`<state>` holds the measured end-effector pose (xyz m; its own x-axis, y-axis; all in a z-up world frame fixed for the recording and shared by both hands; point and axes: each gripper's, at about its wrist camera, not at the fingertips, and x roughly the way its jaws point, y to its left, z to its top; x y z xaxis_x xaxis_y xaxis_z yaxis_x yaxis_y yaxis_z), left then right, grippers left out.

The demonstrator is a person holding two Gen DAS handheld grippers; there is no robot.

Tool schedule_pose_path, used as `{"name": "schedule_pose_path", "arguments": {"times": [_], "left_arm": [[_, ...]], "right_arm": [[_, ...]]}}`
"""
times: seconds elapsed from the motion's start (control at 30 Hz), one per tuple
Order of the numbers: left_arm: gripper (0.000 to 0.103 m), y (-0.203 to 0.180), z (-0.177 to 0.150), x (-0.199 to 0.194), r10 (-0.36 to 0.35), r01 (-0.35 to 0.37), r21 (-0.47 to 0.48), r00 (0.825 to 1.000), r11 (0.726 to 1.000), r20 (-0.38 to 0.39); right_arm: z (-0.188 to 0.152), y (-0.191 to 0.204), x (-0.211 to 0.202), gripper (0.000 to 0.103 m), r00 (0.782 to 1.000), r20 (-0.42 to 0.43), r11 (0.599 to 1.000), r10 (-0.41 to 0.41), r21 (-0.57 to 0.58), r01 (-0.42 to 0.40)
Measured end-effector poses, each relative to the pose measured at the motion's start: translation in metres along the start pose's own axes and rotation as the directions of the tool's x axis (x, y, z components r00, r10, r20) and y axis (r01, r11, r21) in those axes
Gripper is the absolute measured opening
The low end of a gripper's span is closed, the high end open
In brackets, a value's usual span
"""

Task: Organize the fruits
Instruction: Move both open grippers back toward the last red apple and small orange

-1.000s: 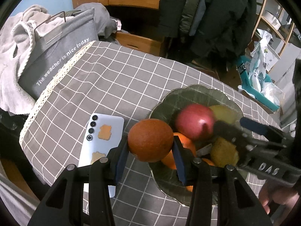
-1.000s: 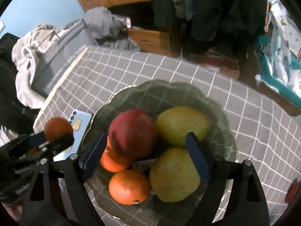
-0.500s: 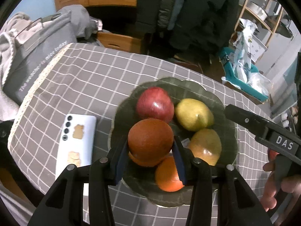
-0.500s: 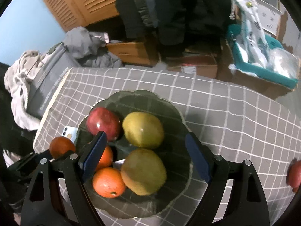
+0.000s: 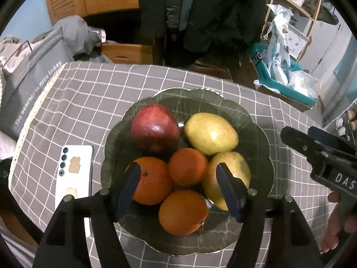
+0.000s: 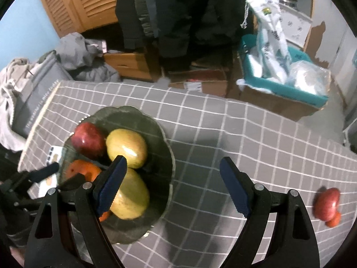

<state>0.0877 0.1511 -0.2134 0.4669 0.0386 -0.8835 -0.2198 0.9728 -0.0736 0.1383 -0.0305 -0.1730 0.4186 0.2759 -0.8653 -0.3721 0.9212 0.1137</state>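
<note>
Filling the scalloped glass bowl point(image 5: 256, 120) are three oranges point(image 5: 187, 166), two mangoes point(image 5: 210, 134) and one red apple point(image 5: 155, 129); the left gripper point(image 5: 178, 178) hangs opening above them, unladen. At three o'clock bare checked tablecloth point(image 6: 234, 134) spreads beneath the right gripper point(image 6: 171, 183), jaws wide, toward one apple point(image 6: 326, 202) near the edge

Right tongs point(image 6: 171, 186) open over checked tabletop point(image 6: 223, 134), nothing btwn pads. Bowl point(image 6: 166, 154) at left w/ mangoes, apple, oranges. Red apple point(image 6: 326, 203) lies apart at right edge.
</note>
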Motion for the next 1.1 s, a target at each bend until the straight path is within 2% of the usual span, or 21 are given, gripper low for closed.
{"name": "schedule_pose_path", "arguments": {"times": [0.2, 0.5, 0.8, 1.1], "left_arm": [[0.071, -0.01, 0.0, -0.003, 0.004, -0.003, 0.013, 1.0, 1.0, -0.004], [0.075, -0.031, 0.0, -0.022, -0.012, 0.011, 0.046, 0.999, 0.999, 0.031], [0.08, -0.06, -0.002, -0.04, -0.035, 0.03, 0.089, 0.998, 0.996, 0.06], [0.081, -0.103, -0.01, -0.049, -0.067, 0.055, 0.172, 0.996, 0.983, 0.062]], "right_arm": [[-0.002, -0.007, -0.011, 0.086, 0.999, 0.018, 0.999, -0.048, -0.022, 0.049], [-0.01, -0.021, -0.033, 0.086, 0.991, 0.048, 0.991, -0.123, -0.052, 0.125], [-0.023, -0.047, -0.06, 0.086, 0.987, 0.064, 0.989, -0.148, -0.022, 0.149], [-0.038, -0.081, -0.092, 0.086, 0.977, 0.084, 0.981, -0.196, 0.018, 0.195]]}}
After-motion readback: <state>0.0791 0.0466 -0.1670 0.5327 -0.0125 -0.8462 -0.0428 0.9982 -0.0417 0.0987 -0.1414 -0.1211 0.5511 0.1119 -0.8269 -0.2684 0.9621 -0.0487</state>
